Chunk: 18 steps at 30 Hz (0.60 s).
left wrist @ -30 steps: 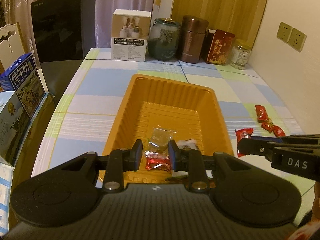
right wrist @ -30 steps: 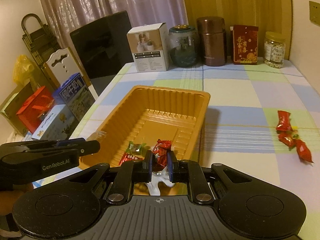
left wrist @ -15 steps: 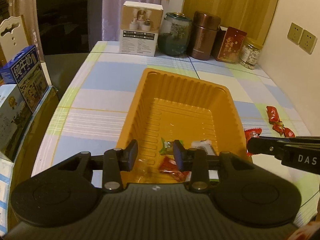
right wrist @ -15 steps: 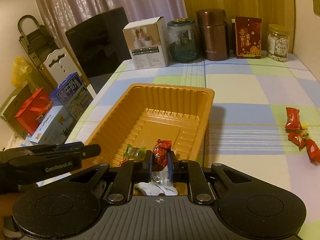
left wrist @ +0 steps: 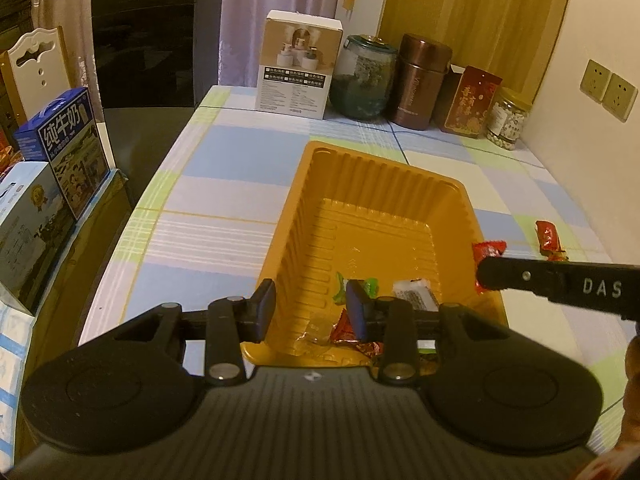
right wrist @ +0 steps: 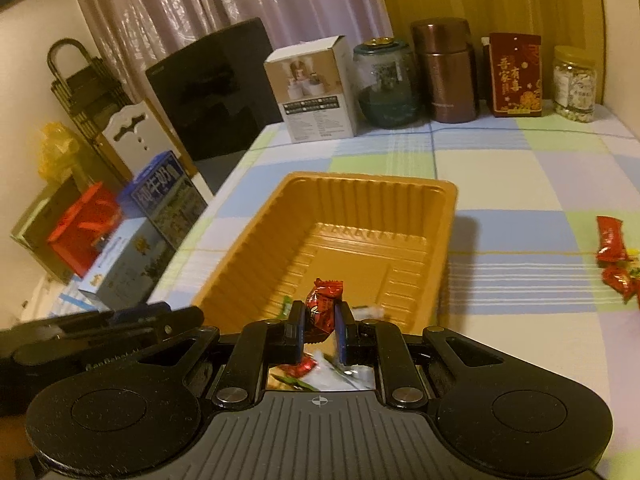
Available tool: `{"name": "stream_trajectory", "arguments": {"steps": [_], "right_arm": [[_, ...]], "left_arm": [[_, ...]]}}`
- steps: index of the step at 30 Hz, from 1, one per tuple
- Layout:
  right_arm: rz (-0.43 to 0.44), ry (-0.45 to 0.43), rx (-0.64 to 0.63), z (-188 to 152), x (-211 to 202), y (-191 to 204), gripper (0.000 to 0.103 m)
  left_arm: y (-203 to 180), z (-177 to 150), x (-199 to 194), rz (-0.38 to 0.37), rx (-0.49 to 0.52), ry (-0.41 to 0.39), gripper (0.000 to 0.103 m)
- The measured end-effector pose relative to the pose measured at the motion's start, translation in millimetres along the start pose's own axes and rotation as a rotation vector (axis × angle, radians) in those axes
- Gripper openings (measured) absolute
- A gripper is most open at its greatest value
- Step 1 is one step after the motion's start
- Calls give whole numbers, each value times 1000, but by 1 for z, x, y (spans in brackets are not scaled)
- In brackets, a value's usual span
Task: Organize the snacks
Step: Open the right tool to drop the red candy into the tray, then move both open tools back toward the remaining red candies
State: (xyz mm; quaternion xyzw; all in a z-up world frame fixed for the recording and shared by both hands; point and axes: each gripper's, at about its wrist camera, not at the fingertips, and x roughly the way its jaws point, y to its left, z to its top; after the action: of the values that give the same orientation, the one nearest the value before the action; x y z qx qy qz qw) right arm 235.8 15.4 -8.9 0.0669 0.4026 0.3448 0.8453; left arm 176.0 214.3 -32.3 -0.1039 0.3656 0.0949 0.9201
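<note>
An orange plastic tray lies on the checked tablecloth. It holds several wrapped candies near its front end: a green one, a white one, a red one and a clear wrapper. My left gripper is open and empty above the tray's near left corner. My right gripper is shut on a red wrapped candy and holds it above the tray's near end; it also shows in the left wrist view. More red candies lie on the cloth to the right.
A white box, a glass jar, a brown canister, a red packet and a nut jar line the table's back. A black chair and milk cartons stand at the left.
My left gripper opened wider, let go of the clear-wrapped candy into the tray, and shifted left. My right gripper carried the red candy forward over the tray's near end.
</note>
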Motion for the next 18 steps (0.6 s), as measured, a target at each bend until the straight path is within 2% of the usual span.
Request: {"name": "stream_trajectory", "arguments": {"steps": [3,4,6,7,11,14,18], "right_arm": [[16,-9,16,3,-1,-1,17],[13,-17,20,4,-2,-1,22],[5,-28,32,4,-5,-4,42],[4,-34,40,4,-8,-6,55],[-16,-52,59,1,-22,-13,56],[-57,-58,90,-6,-38,-24,56],[-110,-63,133,-19,-61,-38,56]], "left_arm": [[2,0,-3,2,-7,-3,34],[2,-1,-4,1,-7,-4,34],[2,-2,-6,0,-10,-4,34],[2,-2,-7,0,-12,-4,34],[-2,-5,-14,-4,-13,-4,35],[-8,-9,-22,-8,-12,-7,40],[-20,-14,-35,-27,-10,-8,42]]}}
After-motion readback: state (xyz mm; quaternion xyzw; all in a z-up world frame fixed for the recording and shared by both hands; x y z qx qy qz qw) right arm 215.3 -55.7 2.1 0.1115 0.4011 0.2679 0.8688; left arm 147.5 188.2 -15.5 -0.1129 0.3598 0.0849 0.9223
